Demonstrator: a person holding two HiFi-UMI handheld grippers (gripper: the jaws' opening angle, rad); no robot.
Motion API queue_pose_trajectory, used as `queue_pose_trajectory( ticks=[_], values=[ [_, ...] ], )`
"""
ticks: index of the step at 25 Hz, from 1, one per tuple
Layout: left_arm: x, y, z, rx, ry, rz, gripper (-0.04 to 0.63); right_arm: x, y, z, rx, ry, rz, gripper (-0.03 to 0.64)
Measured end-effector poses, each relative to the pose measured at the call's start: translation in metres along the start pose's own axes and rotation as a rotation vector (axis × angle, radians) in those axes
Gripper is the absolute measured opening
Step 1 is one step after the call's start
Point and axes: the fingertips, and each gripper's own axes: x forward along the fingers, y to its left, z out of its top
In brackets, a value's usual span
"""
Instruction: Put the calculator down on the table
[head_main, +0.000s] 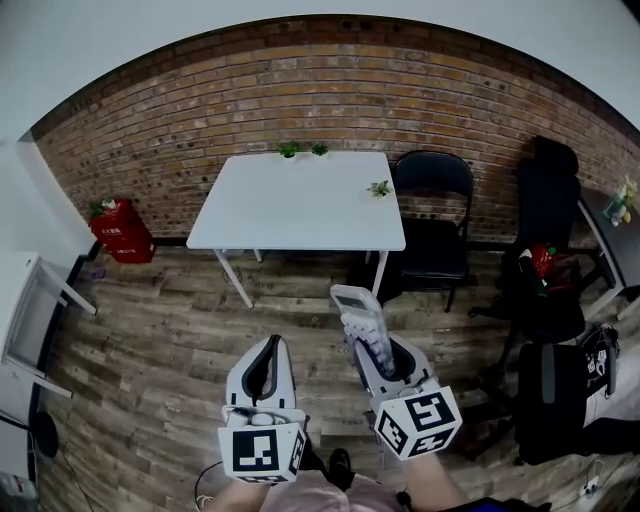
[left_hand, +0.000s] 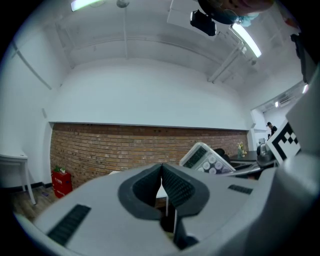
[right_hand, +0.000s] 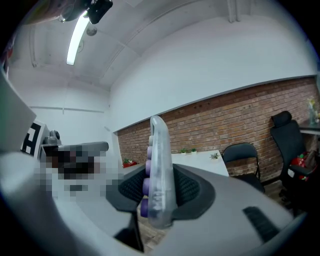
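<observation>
One calculator (head_main: 352, 300), clamped in right gripper (head_main: 368, 345). Left gripper (head_main: 268, 350) jaws together, empty. One white table (head_main: 300, 215) ahead; three small plants (head_main: 289, 150) at its edges; wood floor (head_main: 170, 340) between.

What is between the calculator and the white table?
Only bare wooden floor. The head view shows it: the right hand-held gripper holds the calculator up in the air, short of the white table.

A brick wall (head_main: 320, 90) backs a wood-plank floor (head_main: 160, 340). A red box (head_main: 122, 232) sits at the wall's foot on the left. A black folding chair (head_main: 432, 180) and, further right, a black office chair (head_main: 548, 200) stand near the wall. A ceiling strip light (right_hand: 77, 36) glows.
</observation>
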Motion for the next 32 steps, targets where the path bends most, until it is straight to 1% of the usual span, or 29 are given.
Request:
queue_pose_trajectory(
  ticks=[6,11,15,19,25,32],
  values=[
    [0.021,0.008,-0.013,-0.010,0.018,0.020,0.012,0.023,-0.012,-0.004,0.002,0.025,0.009,0.133],
    [0.057,0.032,-0.027,-0.031,0.036,0.025,0.012,0.065,-0.021,-0.009,0.015,0.054,-0.001,0.133],
    [0.099,0.067,-0.046,-0.059,0.059,0.034,0.012,0.119,-0.023,-0.013,0.010,0.077,0.001,0.133],
    [0.148,0.108,-0.057,-0.055,0.077,0.034,0.012,0.181,-0.029,-0.013,0.020,0.106,-0.006,0.133],
    [0.214,0.165,-0.048,-0.033,0.060,0.022,0.012,0.259,-0.035,0.007,0.028,0.098,-0.038,0.133],
    [0.261,0.210,-0.037,-0.030,0.033,0.008,0.012,0.311,-0.034,0.032,0.018,0.063,-0.062,0.133]
  ],
)
